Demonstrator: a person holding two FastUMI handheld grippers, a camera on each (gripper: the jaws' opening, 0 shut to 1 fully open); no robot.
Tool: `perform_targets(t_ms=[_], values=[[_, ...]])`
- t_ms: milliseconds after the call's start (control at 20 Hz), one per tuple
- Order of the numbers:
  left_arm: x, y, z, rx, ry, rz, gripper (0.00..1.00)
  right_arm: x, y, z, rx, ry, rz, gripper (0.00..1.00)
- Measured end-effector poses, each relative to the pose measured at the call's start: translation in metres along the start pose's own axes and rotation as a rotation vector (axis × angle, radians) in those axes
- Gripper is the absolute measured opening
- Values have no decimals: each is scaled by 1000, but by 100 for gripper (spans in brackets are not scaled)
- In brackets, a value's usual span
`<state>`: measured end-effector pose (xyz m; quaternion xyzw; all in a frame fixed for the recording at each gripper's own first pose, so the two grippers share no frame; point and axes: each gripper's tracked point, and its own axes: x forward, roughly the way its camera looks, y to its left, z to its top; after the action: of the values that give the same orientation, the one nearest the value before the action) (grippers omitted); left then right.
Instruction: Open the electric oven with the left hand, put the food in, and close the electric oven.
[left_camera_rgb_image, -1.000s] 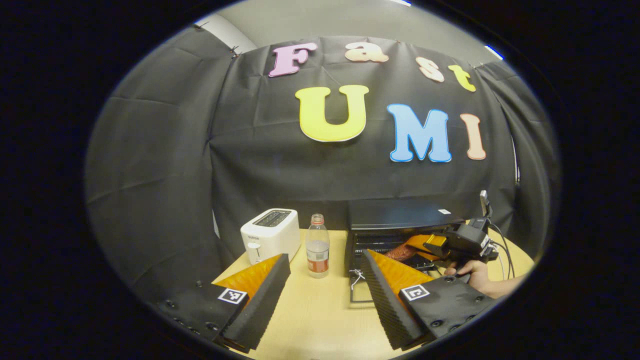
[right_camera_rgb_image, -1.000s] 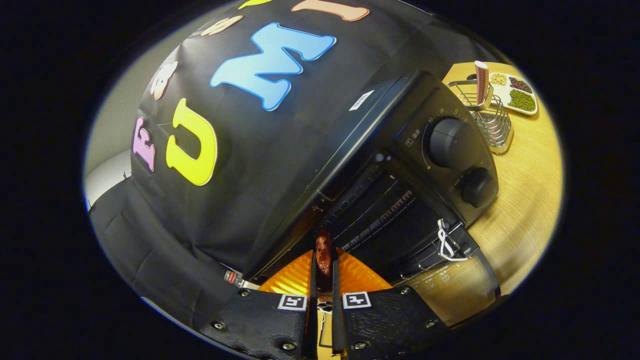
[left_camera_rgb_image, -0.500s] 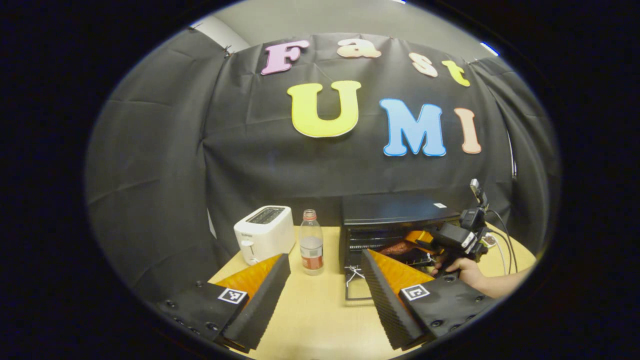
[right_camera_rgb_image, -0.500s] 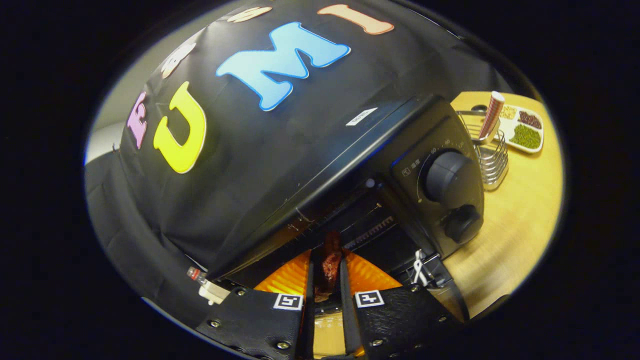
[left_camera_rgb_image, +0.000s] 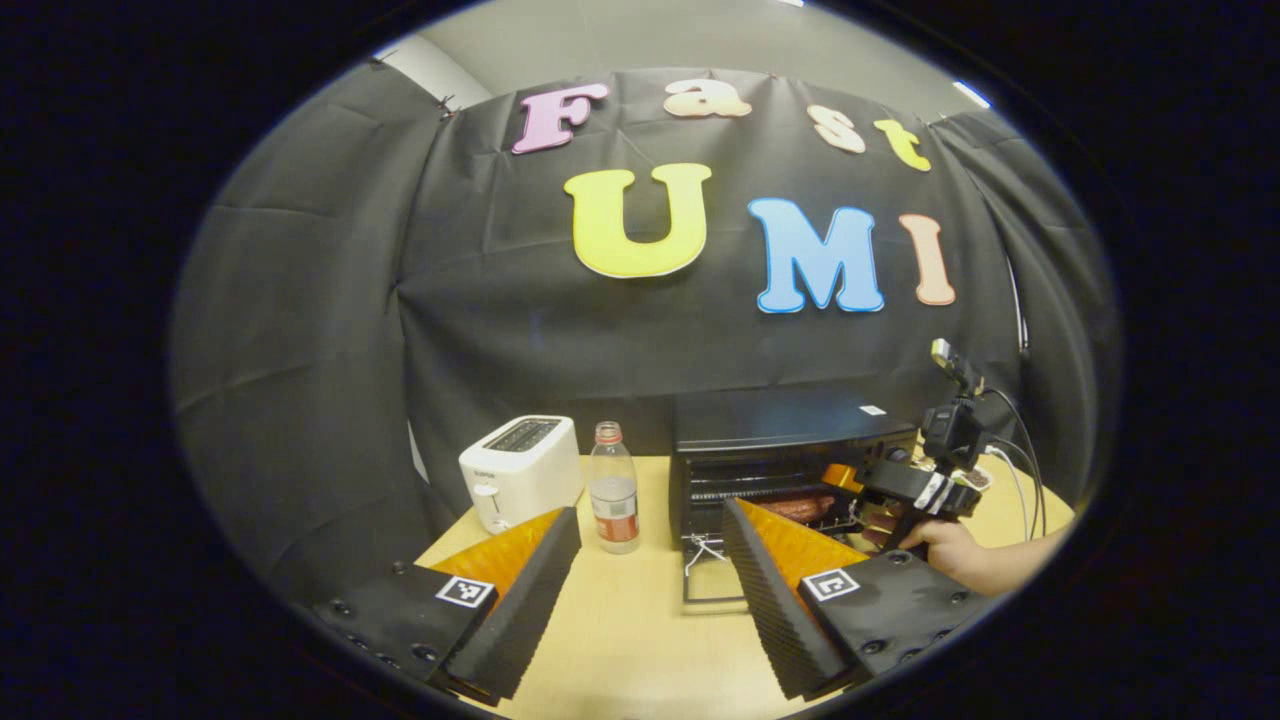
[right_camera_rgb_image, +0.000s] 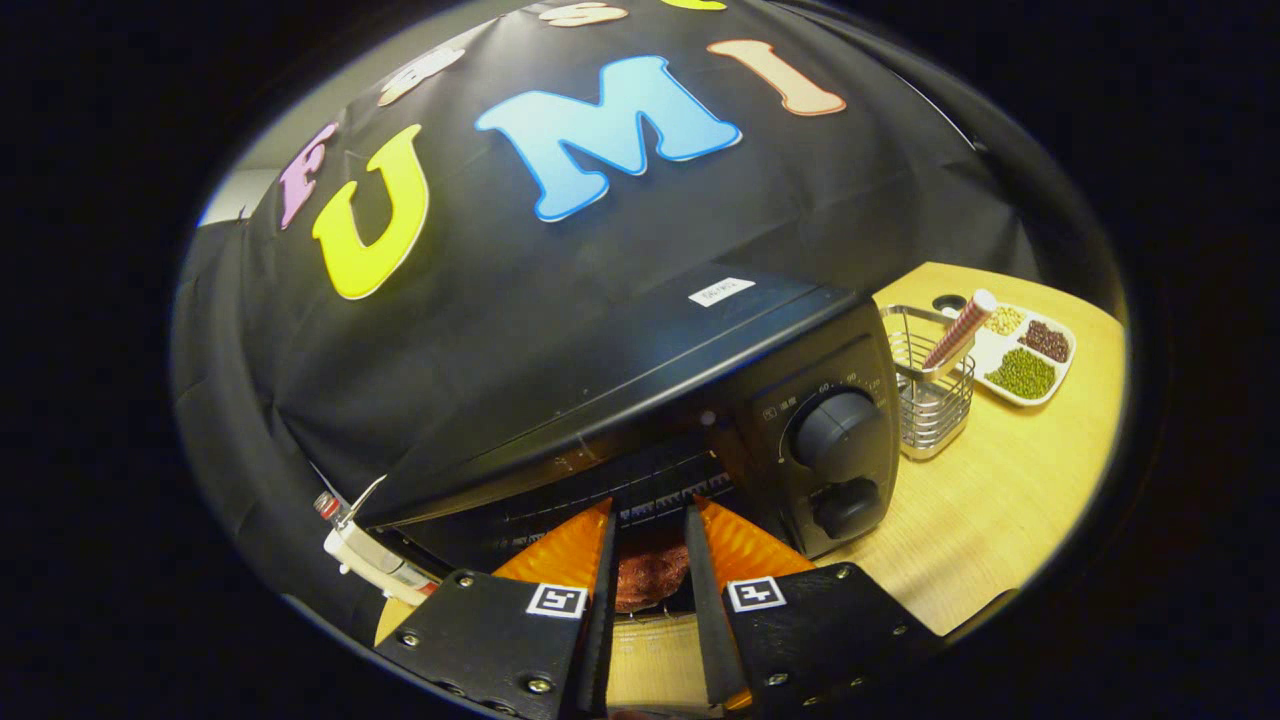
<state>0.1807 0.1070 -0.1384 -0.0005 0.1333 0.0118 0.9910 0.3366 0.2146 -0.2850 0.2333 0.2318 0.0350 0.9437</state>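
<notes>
Here, in the left gripper view, the left gripper (left_camera_rgb_image: 650, 565) hangs above the light wooden table (left_camera_rgb_image: 640, 640) with its jaws wide apart and nothing between them. Farther back stands the black electric oven (left_camera_rgb_image: 780, 440) with its door lowered open (left_camera_rgb_image: 715, 585), and a reddish-brown piece of food (left_camera_rgb_image: 800, 507) lies on the rack inside the cavity. To the oven's left are a clear plastic bottle with a red cap and red label (left_camera_rgb_image: 614, 490) and, beside it, a white two-slot toaster (left_camera_rgb_image: 520, 470). At the oven's mouth a hand (left_camera_rgb_image: 950, 545) holds the right gripper (left_camera_rgb_image: 850, 490). In the right gripper view, the right gripper (right_camera_rgb_image: 650, 540) points into the oven (right_camera_rgb_image: 640, 400), its fingers a little apart with the food (right_camera_rgb_image: 650, 578) seen between them; whether either finger touches it I cannot tell. Two round dark knobs (right_camera_rgb_image: 838, 445) sit on the oven's front panel. To the right, on the table (right_camera_rgb_image: 1000, 500), stands a wire basket (right_camera_rgb_image: 930, 400) holding a striped stick, and just beyond it a white divided dish of beans (right_camera_rgb_image: 1020, 350).
</notes>
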Motion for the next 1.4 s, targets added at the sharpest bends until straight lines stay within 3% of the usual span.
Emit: perform_targets(t_ms=[150, 200, 300, 400, 600, 650, 700, 900, 1000, 1200, 1350, 1400], values=[[3, -11, 1, -9, -14, -21, 96, -28, 8, 6, -77, 6, 34, 37], [4, -17, 1, -12, -17, -28, 100, -40, 10, 9, -108, 6, 47, 37], [2, -29, 2, -18, -20, -41, 91, -65, 12, 19, -183, -3, 71, 37], [-1, -37, -1, -18, -26, -54, 100, -94, 14, 30, -250, -29, 97, 37], [-6, -59, -13, -19, -16, -84, 100, -151, 8, 52, -347, -89, 112, 37], [-6, -65, -14, -20, -15, -92, 96, -166, 5, 57, -365, -105, 111, 36], [-7, -70, -15, -20, -16, -99, 100, -180, 3, 64, -375, -122, 109, 36], [-1, -96, -25, -2, -22, -131, 96, -234, -11, 92, -358, -199, 97, 37], [3, -109, -35, 0, -6, -145, 100, -258, -21, 102, -356, -231, 81, 37], [14, -136, -73, -4, 69, -172, 96, -304, -31, 124, -351, -322, 106, 37], [20, -157, -105, 9, 120, -201, 99, -330, -47, 145, -348, -392, 64, 36], [24, -164, -119, 16, 141, -211, 100, -332, -59, 146, -351, -400, 30, 56]])
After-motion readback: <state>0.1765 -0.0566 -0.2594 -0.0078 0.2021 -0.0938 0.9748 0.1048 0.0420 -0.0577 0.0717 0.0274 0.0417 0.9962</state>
